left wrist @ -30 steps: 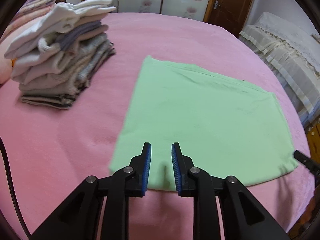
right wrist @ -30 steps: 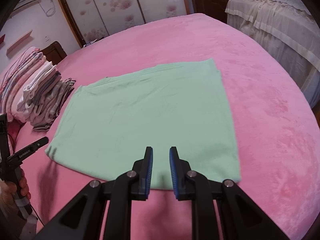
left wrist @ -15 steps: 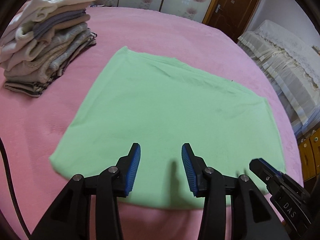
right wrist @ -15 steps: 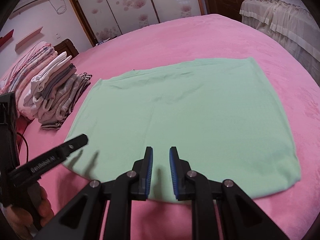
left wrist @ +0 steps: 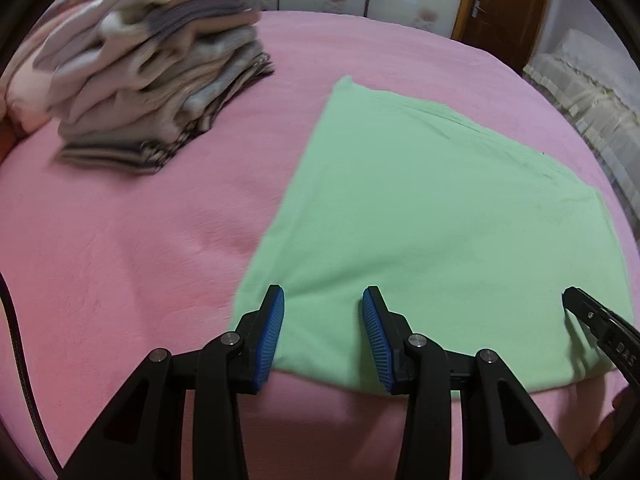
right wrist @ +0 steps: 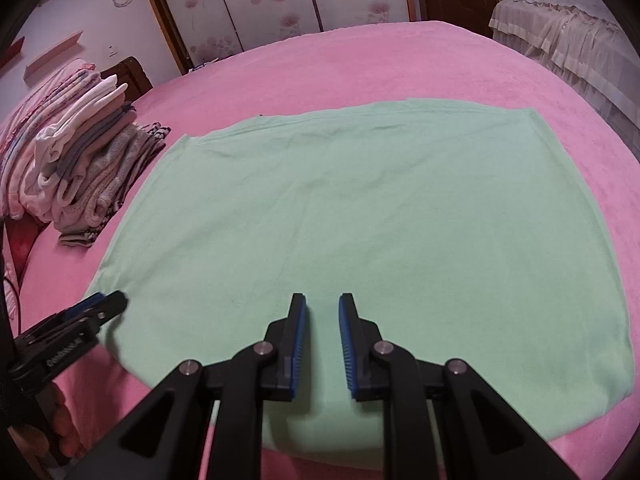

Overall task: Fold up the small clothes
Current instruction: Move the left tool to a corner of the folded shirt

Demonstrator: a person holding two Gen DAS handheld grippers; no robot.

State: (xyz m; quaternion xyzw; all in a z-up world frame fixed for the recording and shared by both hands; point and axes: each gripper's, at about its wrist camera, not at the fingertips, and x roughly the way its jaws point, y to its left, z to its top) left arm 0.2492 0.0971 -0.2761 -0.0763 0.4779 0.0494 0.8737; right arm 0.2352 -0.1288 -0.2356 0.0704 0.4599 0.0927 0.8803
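Left wrist view: the left gripper (left wrist: 323, 334), jaws parted and empty after just opening wider, hovers over the near left corner of a green garment (left wrist: 440, 216) lying flat on the pink bed (left wrist: 120, 240). A stack of folded clothes (left wrist: 160, 80) sits at ten o'clock.

Right wrist view: the right gripper (right wrist: 322, 344), jaws narrowly apart and empty, hangs above the garment's near edge. The fold looks unstarted; next, both must pinch that hem. No containers appear.

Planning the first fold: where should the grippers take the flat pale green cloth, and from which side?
Probably the near hem of the pale green cloth, one bottom corner each. It lies flat on the pink bedspread with that edge under the left gripper and right gripper; come from above, pinching the edge.
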